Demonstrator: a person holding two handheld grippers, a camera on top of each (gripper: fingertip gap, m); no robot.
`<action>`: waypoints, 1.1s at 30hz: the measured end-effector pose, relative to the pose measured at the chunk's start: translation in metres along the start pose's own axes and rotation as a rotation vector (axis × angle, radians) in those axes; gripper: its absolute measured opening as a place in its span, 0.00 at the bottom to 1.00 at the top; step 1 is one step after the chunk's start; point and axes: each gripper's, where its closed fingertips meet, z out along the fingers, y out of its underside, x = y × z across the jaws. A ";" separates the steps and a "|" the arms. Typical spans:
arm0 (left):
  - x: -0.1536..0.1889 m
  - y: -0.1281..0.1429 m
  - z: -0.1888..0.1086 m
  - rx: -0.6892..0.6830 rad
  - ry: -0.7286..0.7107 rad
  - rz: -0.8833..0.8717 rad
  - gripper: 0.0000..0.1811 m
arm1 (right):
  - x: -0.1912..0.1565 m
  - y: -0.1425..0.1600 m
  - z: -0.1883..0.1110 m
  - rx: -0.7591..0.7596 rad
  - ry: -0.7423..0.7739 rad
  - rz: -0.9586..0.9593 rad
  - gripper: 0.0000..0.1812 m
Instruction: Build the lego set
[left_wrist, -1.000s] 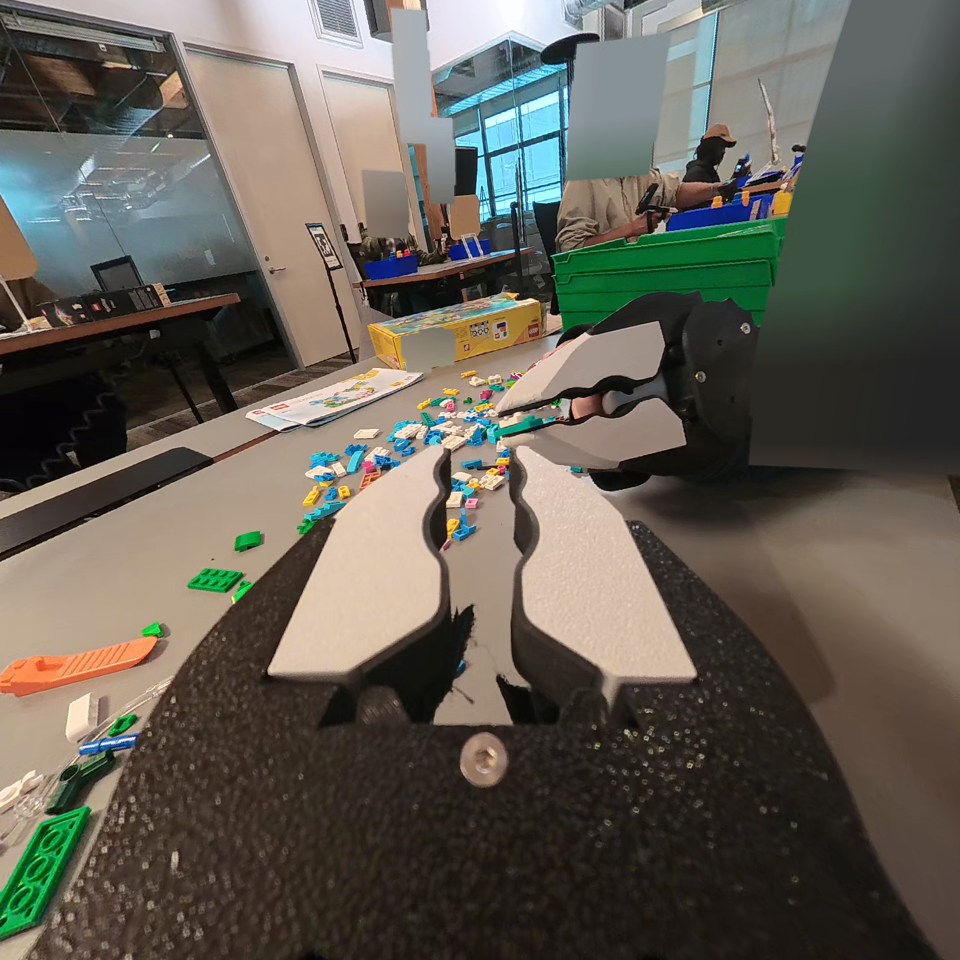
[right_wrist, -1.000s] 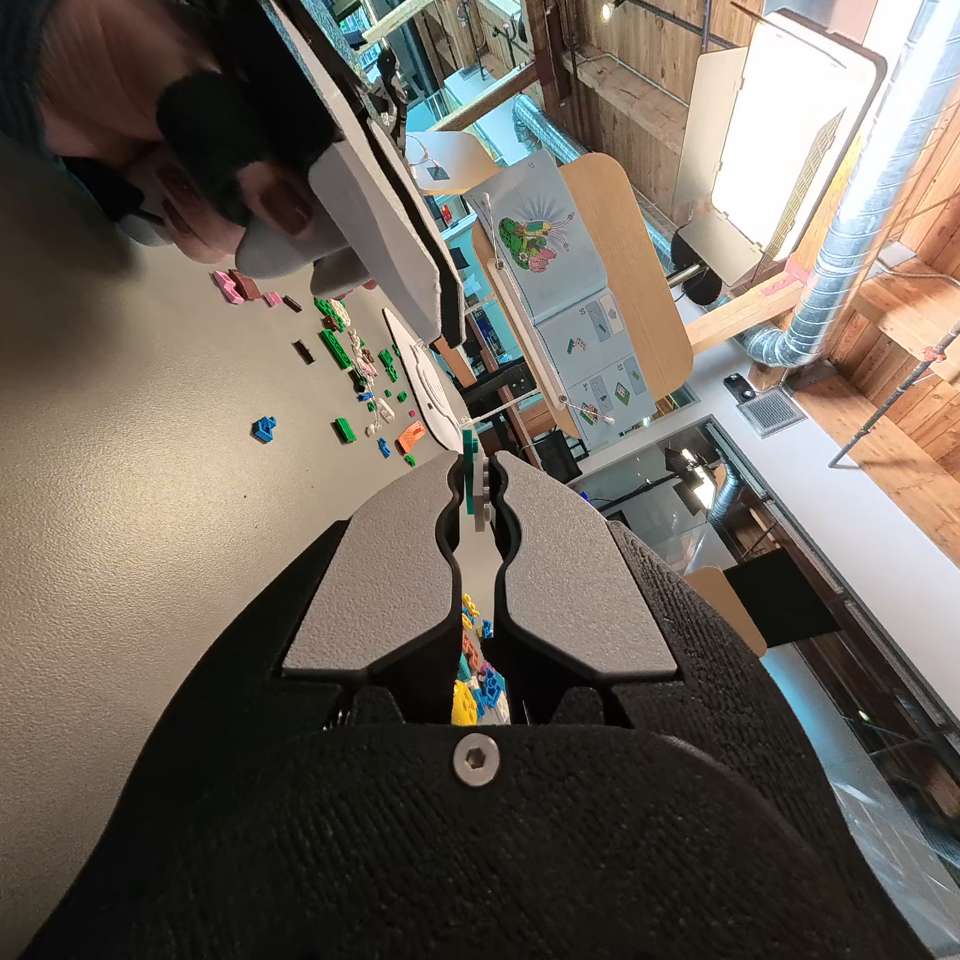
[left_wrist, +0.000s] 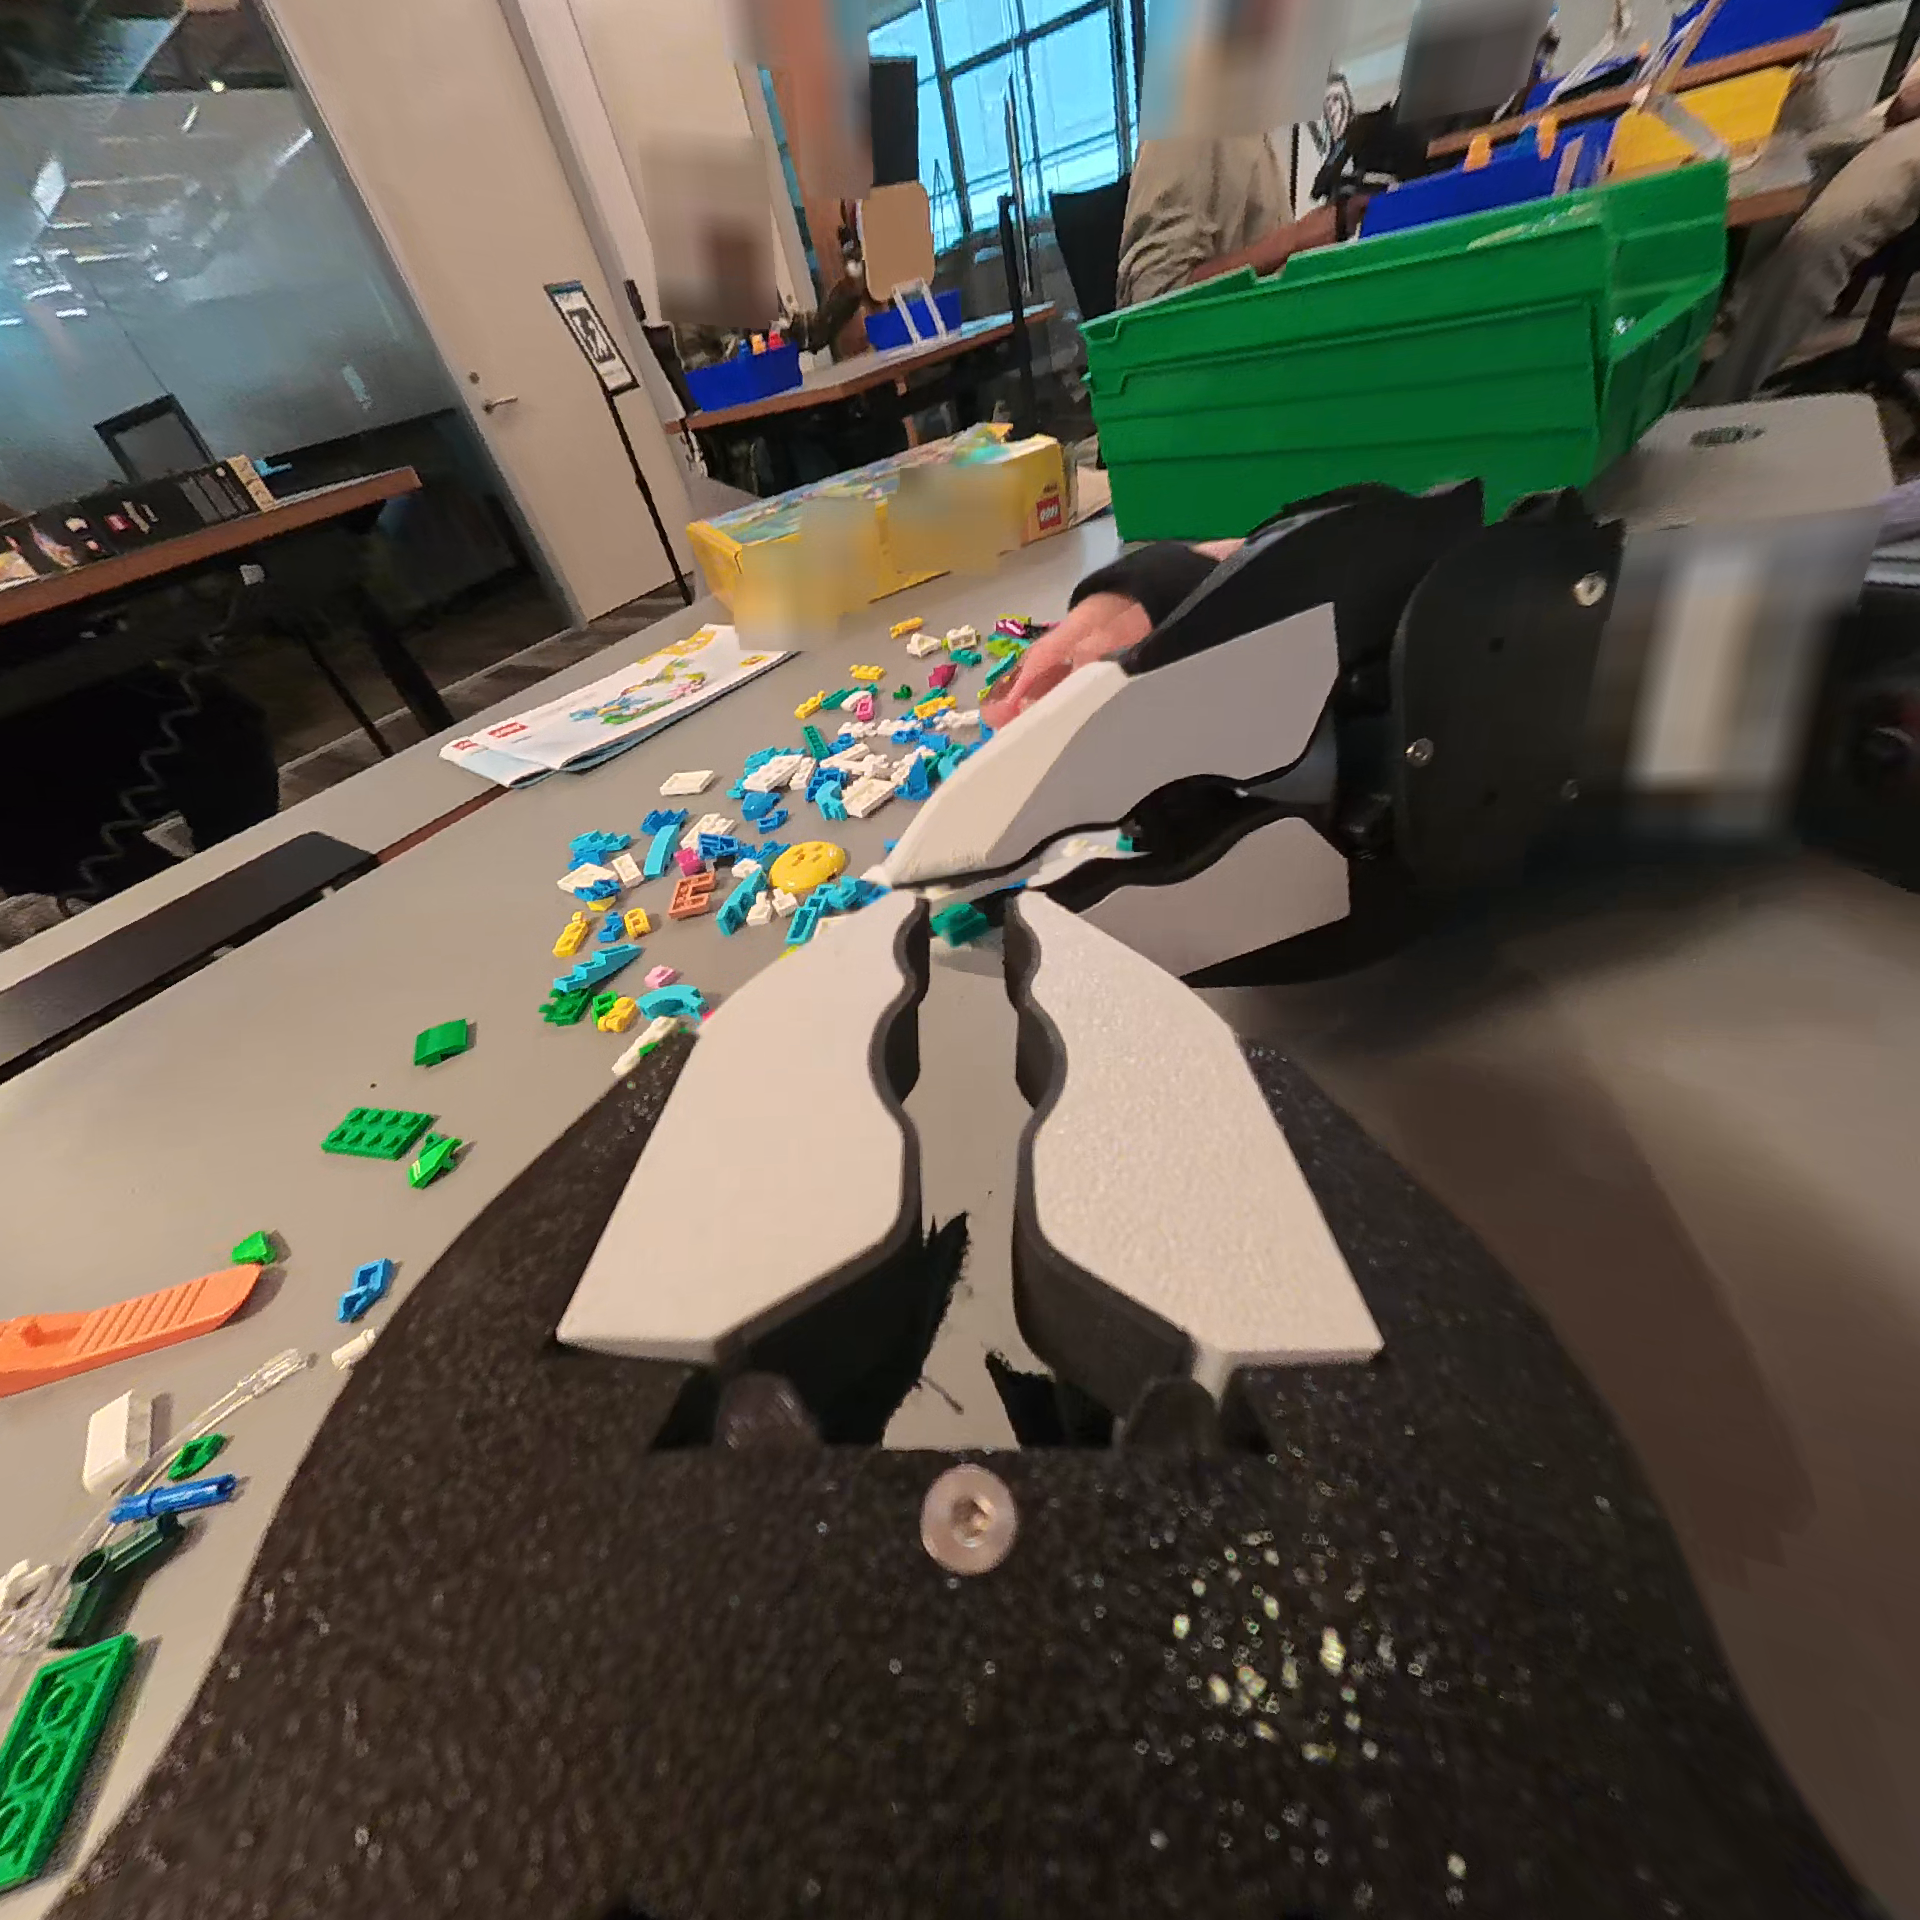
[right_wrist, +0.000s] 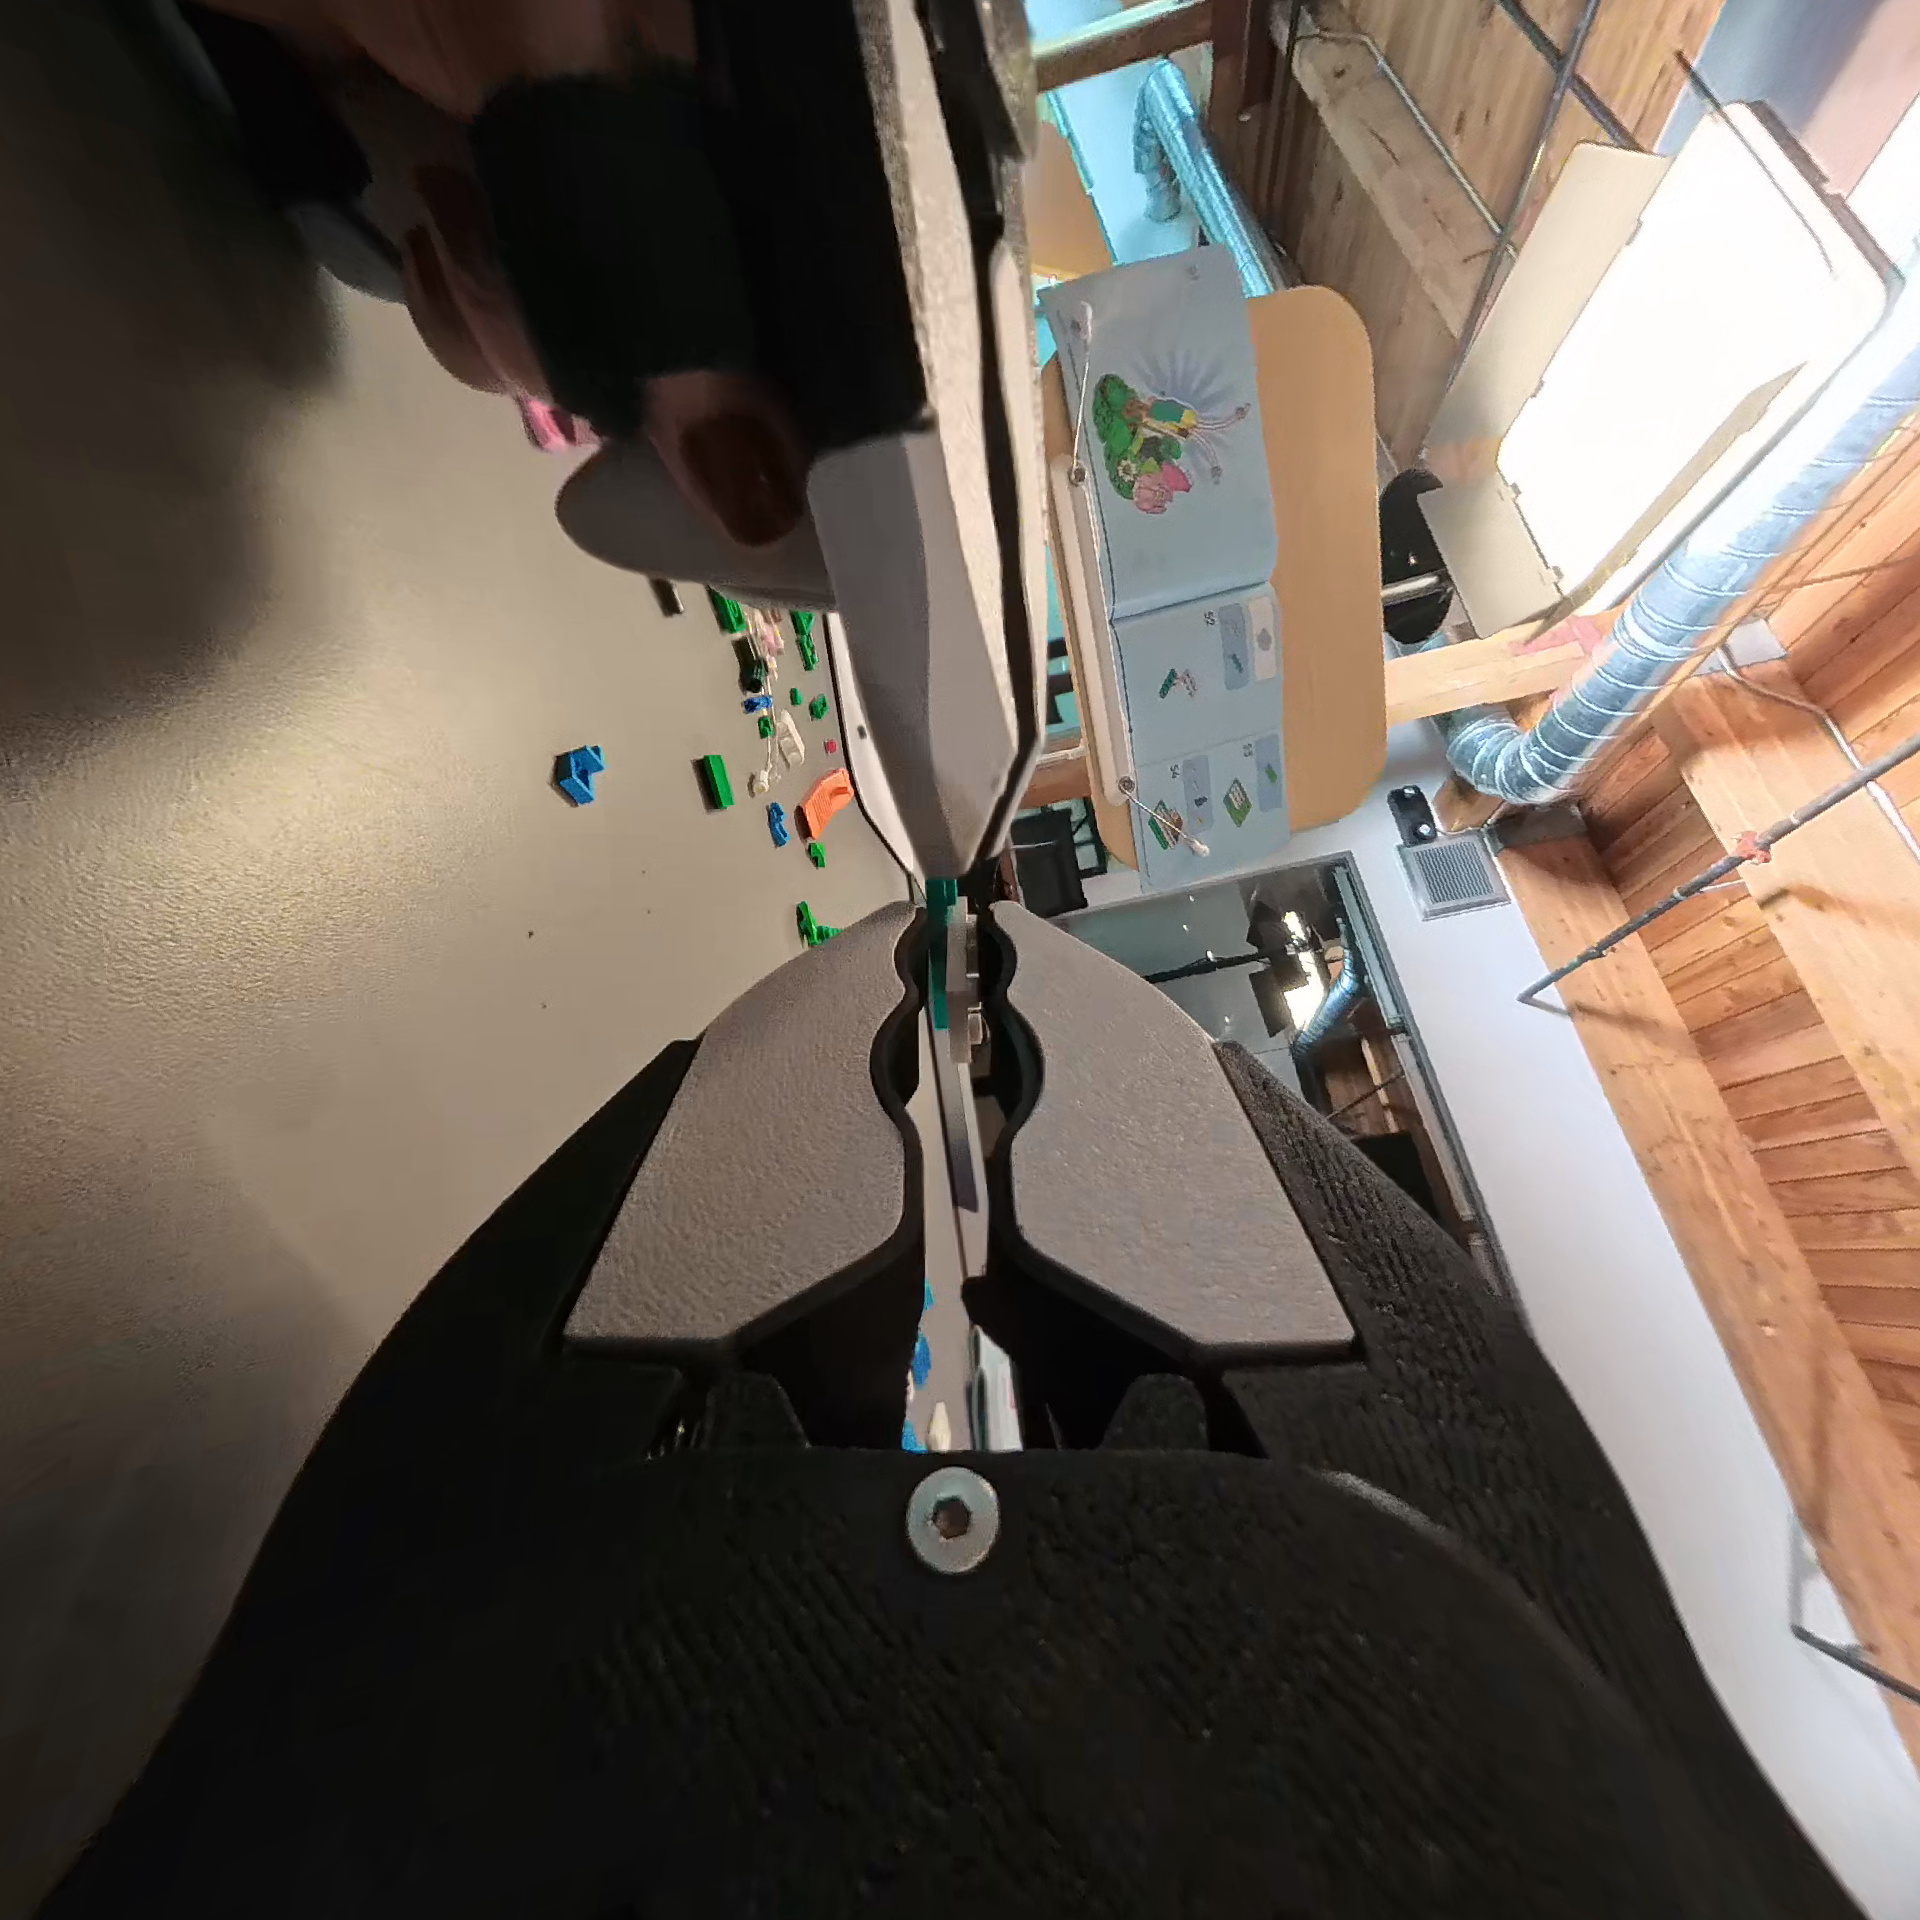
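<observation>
My right gripper (right_wrist: 951, 935) is shut on a small stack of a teal plate (right_wrist: 940, 971) and a white plate (right_wrist: 971, 1023), held above the grey table (right_wrist: 260, 935). In the left wrist view it comes in from the right (left_wrist: 904, 881), turned on its side. My left gripper (left_wrist: 966, 920) meets it tip to tip. Its fingertips sit close on both sides of the stack's teal end (left_wrist: 958, 925). From the right wrist view the left gripper (right_wrist: 956, 860) points down onto that end, with a person's hand behind it.
A pile of loose bricks (left_wrist: 790, 810) lies ahead on the table, with green plates (left_wrist: 376, 1132) and an orange brick separator (left_wrist: 125, 1325) at left. A booklet (left_wrist: 613, 712), a yellow box (left_wrist: 883, 540) and green bins (left_wrist: 1403, 353) stand farther back. An open instruction booklet (right_wrist: 1174, 582) hangs on a stand. The orange brick separator (left_wrist: 125, 1325) is about 25 cm from both grippers' fingertips.
The two grippers have come together, tip to tip. My left gripper's gap has narrowed around the teal end of the stack. The right gripper still holds the stack.
</observation>
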 end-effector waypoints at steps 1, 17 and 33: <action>0.000 0.001 0.001 -0.012 -0.009 0.008 0.06 | -0.001 0.000 0.001 -0.008 0.001 -0.015 0.04; -0.019 0.010 -0.001 -0.070 -0.134 0.007 0.03 | 0.005 0.004 0.002 -0.040 0.022 0.012 0.13; -0.019 0.012 -0.004 -0.085 -0.131 0.048 0.02 | 0.031 0.045 -0.008 -0.118 0.145 0.184 0.09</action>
